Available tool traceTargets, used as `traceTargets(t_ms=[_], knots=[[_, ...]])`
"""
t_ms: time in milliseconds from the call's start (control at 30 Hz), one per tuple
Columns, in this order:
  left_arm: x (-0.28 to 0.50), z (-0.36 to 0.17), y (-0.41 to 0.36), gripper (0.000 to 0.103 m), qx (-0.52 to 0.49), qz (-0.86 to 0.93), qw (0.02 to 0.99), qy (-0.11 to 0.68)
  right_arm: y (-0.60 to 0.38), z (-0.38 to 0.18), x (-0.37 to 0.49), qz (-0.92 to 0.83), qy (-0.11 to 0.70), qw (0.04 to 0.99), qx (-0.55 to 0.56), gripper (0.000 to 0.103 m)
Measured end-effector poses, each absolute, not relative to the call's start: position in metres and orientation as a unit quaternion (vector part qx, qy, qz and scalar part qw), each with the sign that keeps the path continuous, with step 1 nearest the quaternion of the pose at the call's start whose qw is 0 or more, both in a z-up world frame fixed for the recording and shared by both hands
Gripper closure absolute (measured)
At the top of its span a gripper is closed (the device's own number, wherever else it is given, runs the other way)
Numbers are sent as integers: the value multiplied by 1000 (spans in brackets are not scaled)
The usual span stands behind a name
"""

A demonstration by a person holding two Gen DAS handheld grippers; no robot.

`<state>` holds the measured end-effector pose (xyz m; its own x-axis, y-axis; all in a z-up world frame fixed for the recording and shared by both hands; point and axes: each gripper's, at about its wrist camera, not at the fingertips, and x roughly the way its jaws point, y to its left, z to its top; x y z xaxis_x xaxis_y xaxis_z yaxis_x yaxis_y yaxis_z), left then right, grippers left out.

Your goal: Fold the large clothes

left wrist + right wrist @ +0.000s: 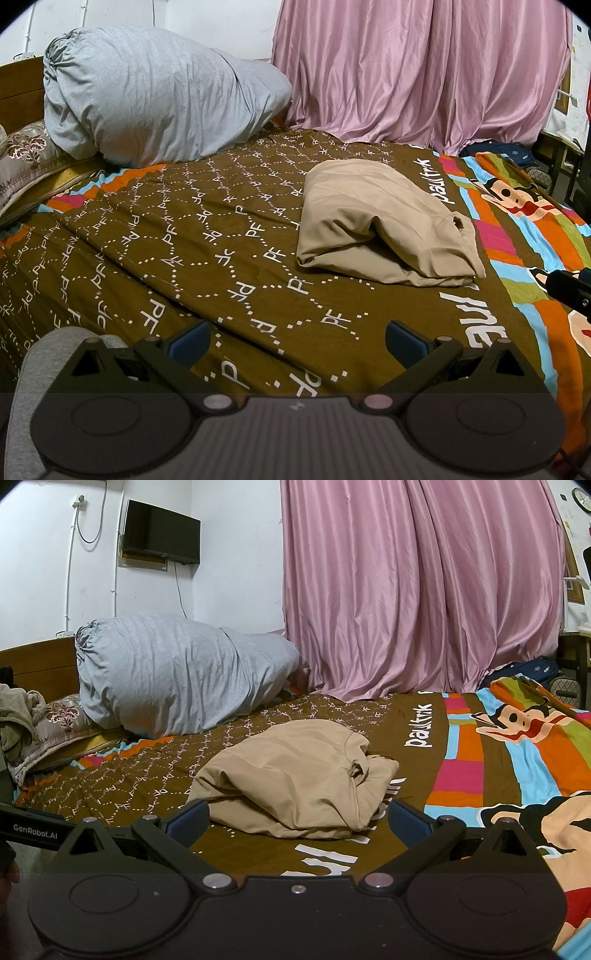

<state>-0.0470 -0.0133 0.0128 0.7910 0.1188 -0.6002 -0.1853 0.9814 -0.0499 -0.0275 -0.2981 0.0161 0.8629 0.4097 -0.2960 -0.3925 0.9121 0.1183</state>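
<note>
Folded tan garment point(384, 225) lies centre-right of frame on patterned bedspread point(192, 236). Left gripper point(297, 341) & right gripper point(297, 821), lower frame: jaws wide apart, holding nothing. Grey bundle point(147, 96) upper left.

We see the folded beige garment point(384, 225) lying on the bed's brown patterned cover point(207, 236), our left hand-held gripper point(297, 341) wide apart and empty, near it.

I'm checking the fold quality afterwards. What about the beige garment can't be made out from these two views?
- Beige garment: its type, hidden by its own folds, both views.
- Its underside and far edge: hidden by its bulk.
- Dark spot at one corner: too small to identify.
</note>
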Motion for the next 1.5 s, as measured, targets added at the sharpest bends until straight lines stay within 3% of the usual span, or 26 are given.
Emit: traceTargets(t_ms=[1500], knots=[[-47, 14, -12, 1, -28, 89, 946, 311, -297, 18, -27, 207, 161, 965, 30, 1]])
